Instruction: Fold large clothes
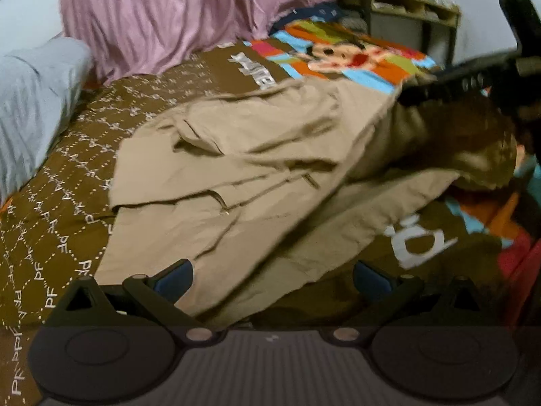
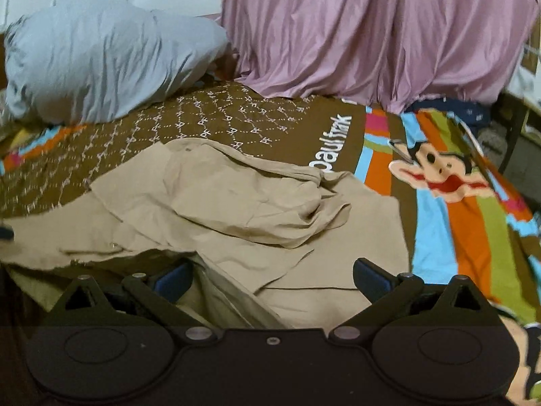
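A large tan garment (image 1: 257,169) lies crumpled on a brown patterned bedspread (image 1: 61,203); it also shows in the right wrist view (image 2: 236,209). My left gripper (image 1: 272,279) is open and empty, its jaws wide apart over the garment's near edge. My right gripper (image 2: 272,279) is open and empty, jaws wide over the garment's near part. The right gripper also shows in the left wrist view (image 1: 439,91) as a dark blurred shape at the garment's far right, where the cloth is lifted; its jaws are unclear there.
A grey pillow (image 2: 101,61) and a pink draped sheet (image 2: 372,34) lie at the bed's far side. The bedspread's colourful monkey print (image 2: 439,176) is to the right. A shelf unit (image 1: 412,17) stands beyond the bed.
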A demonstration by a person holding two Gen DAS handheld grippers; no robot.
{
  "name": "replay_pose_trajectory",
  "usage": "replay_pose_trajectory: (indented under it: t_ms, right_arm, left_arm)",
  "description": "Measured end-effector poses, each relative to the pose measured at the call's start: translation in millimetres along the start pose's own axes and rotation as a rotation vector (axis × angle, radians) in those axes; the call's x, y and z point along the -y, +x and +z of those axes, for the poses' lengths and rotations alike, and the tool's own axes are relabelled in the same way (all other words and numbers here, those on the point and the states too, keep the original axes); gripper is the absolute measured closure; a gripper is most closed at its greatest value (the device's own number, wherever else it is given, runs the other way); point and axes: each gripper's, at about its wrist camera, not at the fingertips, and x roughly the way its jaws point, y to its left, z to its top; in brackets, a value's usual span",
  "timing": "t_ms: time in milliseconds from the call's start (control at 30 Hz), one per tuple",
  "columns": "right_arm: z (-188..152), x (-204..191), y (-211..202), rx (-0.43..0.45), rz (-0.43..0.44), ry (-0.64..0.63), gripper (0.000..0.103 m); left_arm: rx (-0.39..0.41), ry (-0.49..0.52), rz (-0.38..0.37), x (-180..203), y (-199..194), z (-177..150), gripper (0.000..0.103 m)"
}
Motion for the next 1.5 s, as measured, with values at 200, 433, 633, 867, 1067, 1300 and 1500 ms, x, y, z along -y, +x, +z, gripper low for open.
replay_pose_trajectory:
  t_ms: [200,433,633,867,1067,1300,1500]
  right_arm:
    - [-15,-3,-13,-0.058,0.085,-0.053,0.002]
    - [-70,-21,-44,-0.172,0.214,-0.236,0.001]
    - [-76,-39,-18,-0.136,0.086,-0.279,0.024]
    - [-20,-20,-6,-0.027,0.150,-0.050,0.082]
    - [11,-6,10,-0.016,0.168,0.067,0.086]
    - [8,-7,3,-0.012,0.173,0.055,0.086]
    - [-40,-21,-21,-0.076,0.127,-0.172,0.058]
  left_arm:
    - [-0.027,-0.007,0.009,-9,9,-2,0.000]
    - [-0.025,-0.059,0.004,-24,8,1,0.000]
    - [-0.001,-0.049,-0.038,-19,-4,-3,0.000]
    - [-0.007,0.008,-0.013,-7,8,2,0.001]
    - [-0.047,0.031,0.133,-21,20,2,0.024]
    - [-0.028,-0.039,0.242,-62,2,-8,0.061]
    - [0.018,-0.088,0.204,-80,-12,-5,0.088]
